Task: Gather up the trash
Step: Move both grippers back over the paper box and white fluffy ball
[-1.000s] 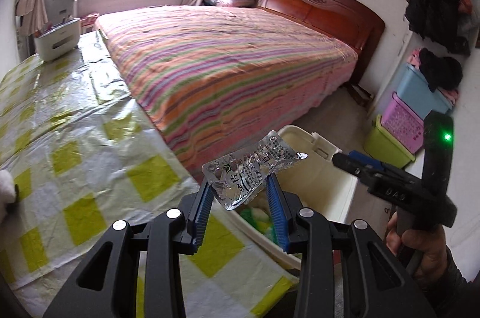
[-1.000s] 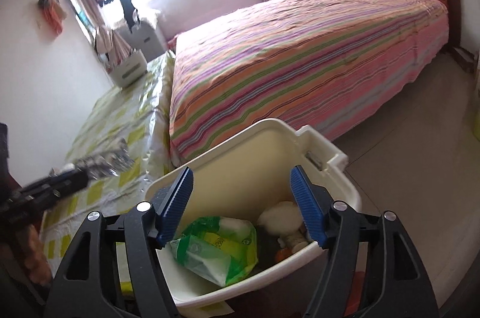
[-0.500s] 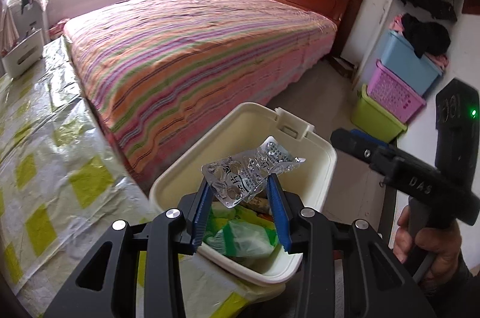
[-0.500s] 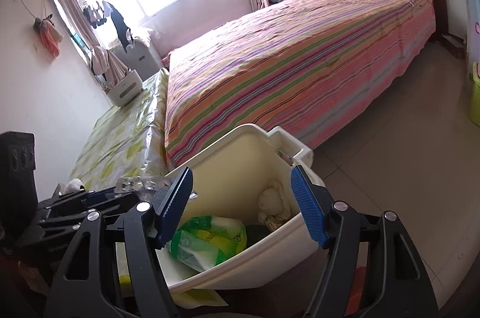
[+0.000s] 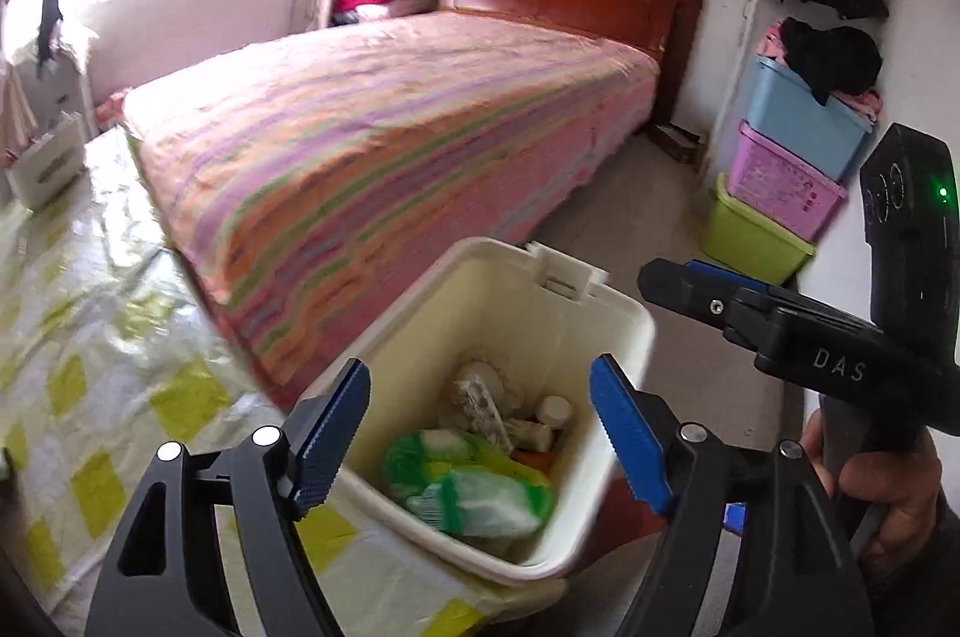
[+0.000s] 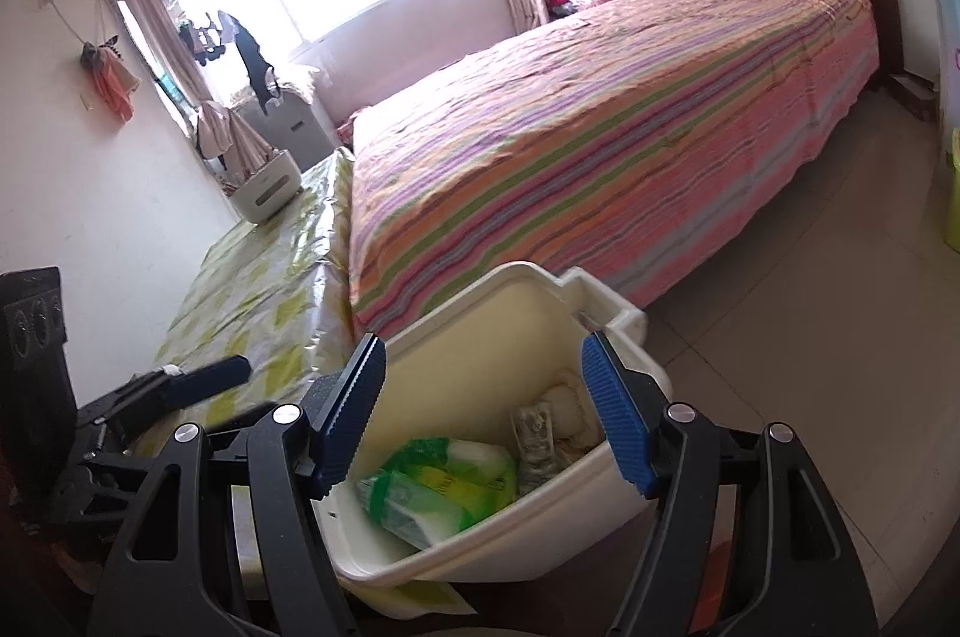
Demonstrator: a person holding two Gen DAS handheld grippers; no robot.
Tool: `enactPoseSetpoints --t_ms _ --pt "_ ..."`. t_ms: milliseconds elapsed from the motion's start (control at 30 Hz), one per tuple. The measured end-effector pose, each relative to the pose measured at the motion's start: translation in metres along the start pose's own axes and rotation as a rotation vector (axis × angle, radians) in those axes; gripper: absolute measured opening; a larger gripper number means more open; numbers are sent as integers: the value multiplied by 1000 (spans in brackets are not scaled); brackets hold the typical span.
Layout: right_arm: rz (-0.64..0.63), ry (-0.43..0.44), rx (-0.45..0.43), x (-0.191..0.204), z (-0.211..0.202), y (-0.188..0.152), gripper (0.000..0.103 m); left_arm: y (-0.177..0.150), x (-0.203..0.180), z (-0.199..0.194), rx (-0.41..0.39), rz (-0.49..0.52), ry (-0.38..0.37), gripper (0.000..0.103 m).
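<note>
While my tools hung over the bin, this was what the two views showed.

Left tool: my left tool [image 5: 480,430] was spread wide with nothing between its blue pads [image 5: 335,433], poised above the mouth of the cream trash bin [image 5: 624,337].
Right tool: my right tool [image 6: 483,412] was also spread wide and held nothing; its pads [image 6: 612,427] framed the bin's [image 6: 480,541] near rim from above. In the left view it showed from the side [image 5: 666,280], to the right of the bin, with my hand [image 5: 882,481] on its handle.
Blister pack: a silvery, crumpled blister pack [image 5: 483,406] lay inside the bin toward its far side, leaning among the other rubbish; in the right view it stood nearly upright [image 6: 534,442] against pale wadded material.
Green bag: a green and white plastic bag [image 5: 474,487] lay in the bin's near part, just beside the blister pack [image 6: 444,487].
Small bottle: a small white bottle [image 5: 555,412] sat close to the blister pack, on its right.
Bin position: the bin stood on the floor between the striped bed [image 5: 384,126] and the surface with its yellow-checked plastic cover [image 5: 90,367], touching or nearly touching the cover's edge; I could not tell which.
Background: stacked blue, pink and green storage crates [image 5: 780,181] stood by the wall, well apart from the bin.
</note>
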State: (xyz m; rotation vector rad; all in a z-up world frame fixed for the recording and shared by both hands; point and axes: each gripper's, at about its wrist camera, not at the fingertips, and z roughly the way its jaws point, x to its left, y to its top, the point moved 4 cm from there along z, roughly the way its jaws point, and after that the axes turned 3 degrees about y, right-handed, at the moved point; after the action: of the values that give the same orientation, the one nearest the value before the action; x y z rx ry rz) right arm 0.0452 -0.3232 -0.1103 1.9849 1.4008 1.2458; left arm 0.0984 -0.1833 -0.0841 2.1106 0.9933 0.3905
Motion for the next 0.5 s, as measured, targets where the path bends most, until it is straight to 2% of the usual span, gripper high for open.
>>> enactPoseSetpoints --t_ms 100,233,367,500 --pt "-35 37 23 22 13 3 69 2 22 -18 -36 -19 53 74" --pt "-112 117 72 70 39 2 71 0 72 -44 -67 -63 162 78" --pt "-244 232 128 144 70 -4 78 -13 139 -74 -74 -144 293 79" --pt "-394 371 195 228 99 -16 81 -33 201 -103 -74 -253 384 79"
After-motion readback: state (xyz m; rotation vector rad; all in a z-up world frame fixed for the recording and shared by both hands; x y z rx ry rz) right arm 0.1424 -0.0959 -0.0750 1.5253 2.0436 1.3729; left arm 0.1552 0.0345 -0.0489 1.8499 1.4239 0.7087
